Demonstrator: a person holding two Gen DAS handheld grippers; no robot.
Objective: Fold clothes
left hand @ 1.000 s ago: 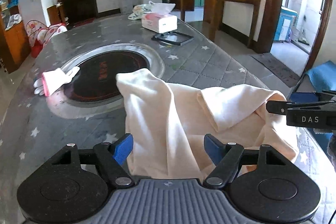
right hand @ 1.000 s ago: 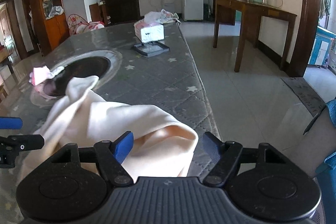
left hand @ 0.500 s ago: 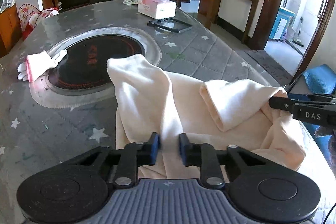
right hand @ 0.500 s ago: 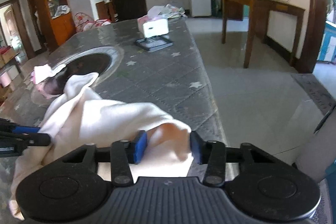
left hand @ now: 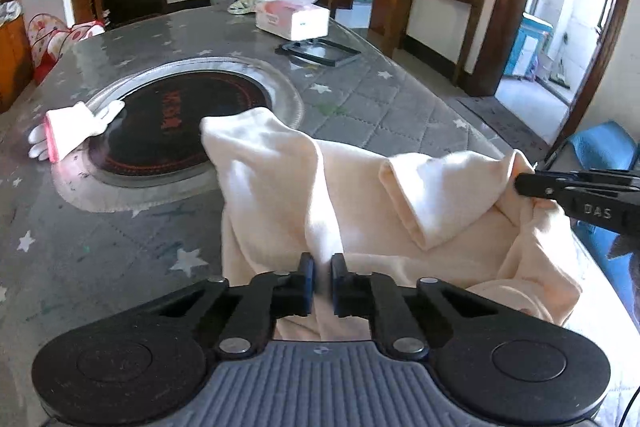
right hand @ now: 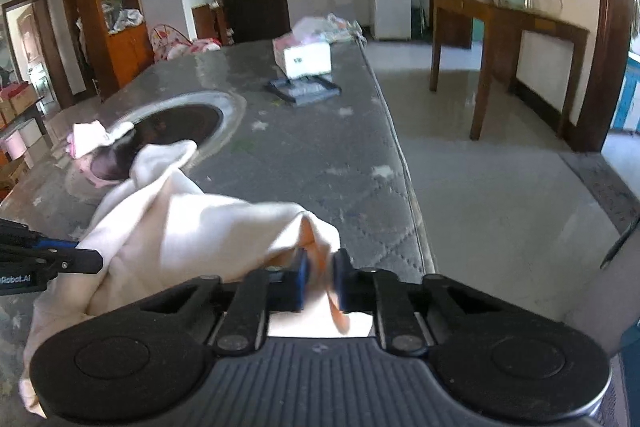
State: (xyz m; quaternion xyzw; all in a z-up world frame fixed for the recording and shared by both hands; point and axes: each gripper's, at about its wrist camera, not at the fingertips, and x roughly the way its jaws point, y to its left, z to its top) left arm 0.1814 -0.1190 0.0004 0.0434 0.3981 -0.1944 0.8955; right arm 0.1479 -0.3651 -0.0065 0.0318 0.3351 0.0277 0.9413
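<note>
A cream garment (left hand: 360,195) lies crumpled on the near end of the grey star-patterned table (left hand: 120,247), one end reaching the round black hotplate. My left gripper (left hand: 321,281) is shut on the garment's near edge. My right gripper (right hand: 319,281) is shut on another edge of the garment (right hand: 192,227) near the table's right rim and lifts it a little. The right gripper also shows at the right of the left wrist view (left hand: 520,183). The left gripper shows at the left of the right wrist view (right hand: 96,261).
A round black hotplate (left hand: 176,119) is set in the table's middle. A white and pink glove (left hand: 72,131) lies at its left rim. A tissue box (left hand: 292,19), a black tray (left hand: 318,51) and a bundle of cloth stand further back. The table's right edge drops to the tiled floor (right hand: 500,167).
Both grippers went from open to shut on the garment's edges. The right-hand corner of the garment has been raised slightly.
</note>
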